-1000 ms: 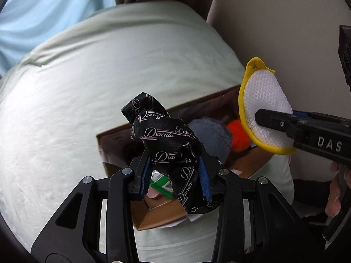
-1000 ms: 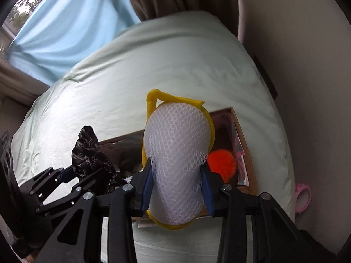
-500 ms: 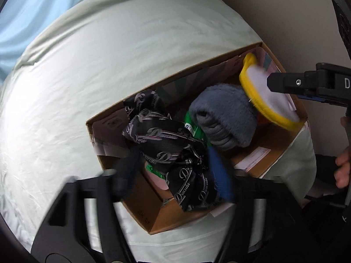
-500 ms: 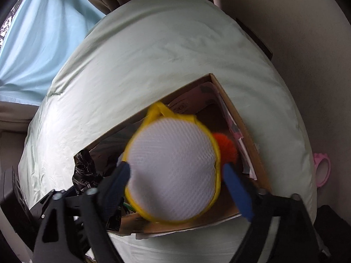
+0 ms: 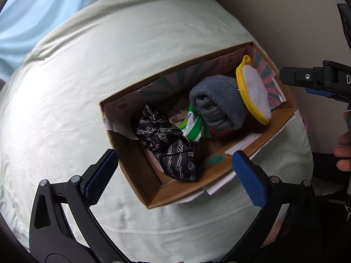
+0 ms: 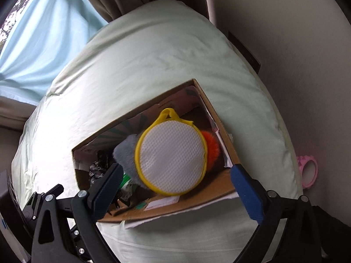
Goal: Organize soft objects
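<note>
An open cardboard box (image 5: 140,188) sits on a pale green bed. Inside it at the left lies a black cloth with white lettering (image 5: 169,144). My left gripper (image 5: 173,155) hovers over the cloth with its jaws opening wide, and the pads do not touch it. A round white mesh pad with a yellow rim (image 6: 173,155) rests in the box (image 6: 175,210) on a grey fleece bundle (image 6: 125,153) and an orange pompom (image 6: 211,146). My right gripper (image 6: 176,167) is above the pad, jaws opening and apart from it.
A green packet (image 5: 194,125) lies between the cloth and the fleece (image 5: 219,103). The box stands near the bed's right edge, close to a beige wall. A pink object (image 6: 308,171) lies on the floor there. Curtains hang behind the bed. A person's hand (image 5: 344,151) shows at the right.
Both grippers came down over the box and opened. The black cloth dropped from the left gripper into the box, and the mesh pad dropped from the right one onto the fleece.
</note>
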